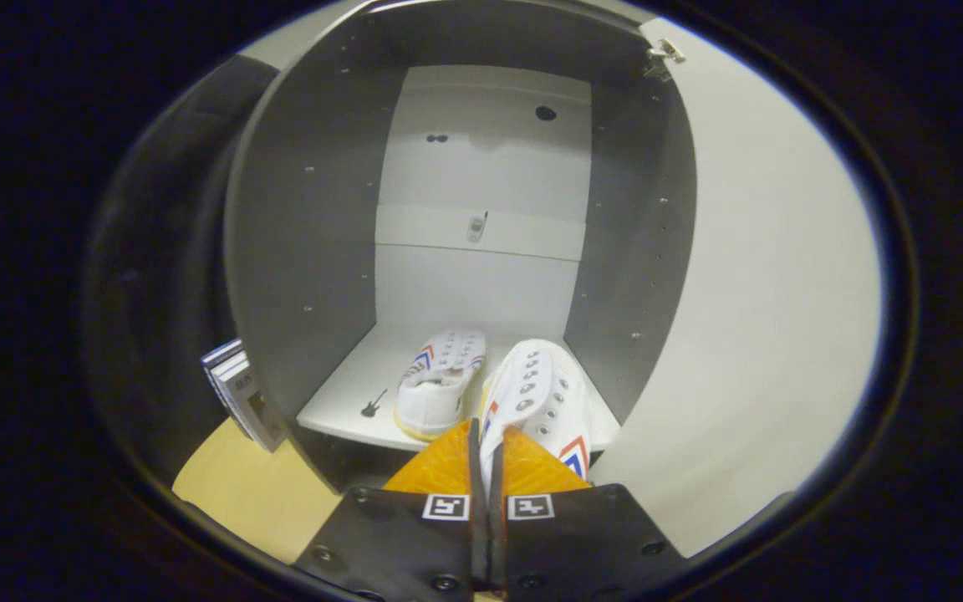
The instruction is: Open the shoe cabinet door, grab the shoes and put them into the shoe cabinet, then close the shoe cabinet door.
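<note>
I hold the gripper [488,451] nearly closed on the heel edge of the right shoe [542,401], whose long axis runs straight away from me into the shoe cabinet [298,251]; I think both orange fingers [440,468] press on it, but the contact is partly hidden. This shoe lies on the near right part of the shelf [339,401], just beside the left shoe [441,380]. The open door [766,293] stands on the right, and free room remains toward the far wall.

White canvas shoes [490,389], matt grey-white laminate cabinet [481,276], translucent orange plastic jaws.
</note>
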Tool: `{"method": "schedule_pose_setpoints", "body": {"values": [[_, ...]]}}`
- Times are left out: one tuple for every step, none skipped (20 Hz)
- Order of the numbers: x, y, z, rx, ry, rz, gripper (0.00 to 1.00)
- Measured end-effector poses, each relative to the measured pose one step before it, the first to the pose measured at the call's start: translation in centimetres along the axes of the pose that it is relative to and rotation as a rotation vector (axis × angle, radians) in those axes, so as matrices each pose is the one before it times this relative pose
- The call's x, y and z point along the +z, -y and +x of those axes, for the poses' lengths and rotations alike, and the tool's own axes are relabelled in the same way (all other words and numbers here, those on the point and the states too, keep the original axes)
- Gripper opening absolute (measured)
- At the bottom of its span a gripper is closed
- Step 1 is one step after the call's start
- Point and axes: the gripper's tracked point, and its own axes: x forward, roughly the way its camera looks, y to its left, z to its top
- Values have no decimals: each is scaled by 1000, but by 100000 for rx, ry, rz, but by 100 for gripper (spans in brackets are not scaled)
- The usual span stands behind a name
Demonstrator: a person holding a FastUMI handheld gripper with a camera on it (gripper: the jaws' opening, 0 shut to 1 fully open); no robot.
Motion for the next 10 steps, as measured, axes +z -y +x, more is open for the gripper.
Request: {"method": "schedule_pose_setpoints", "body": {"values": [[267,484,1856,463,-1507,-1034,2],[230,435,2021,1049,-1232,-965,2],[-104,39,1520,1316,-1012,-488,2],[101,187,1544,1453,-1280,-722,2],[171,236,1570,1319,-1069,-972,3],[131,156,1681,1395,-972,-1362,2],[42,-32,1544,1397,-835,-964,3],[-64,-77,1283,1554,-1036,-670,2],[-96,-40,1086,1418,-1553,-384,3],[-227,-174,964,2016,-1410,161,2]]}}
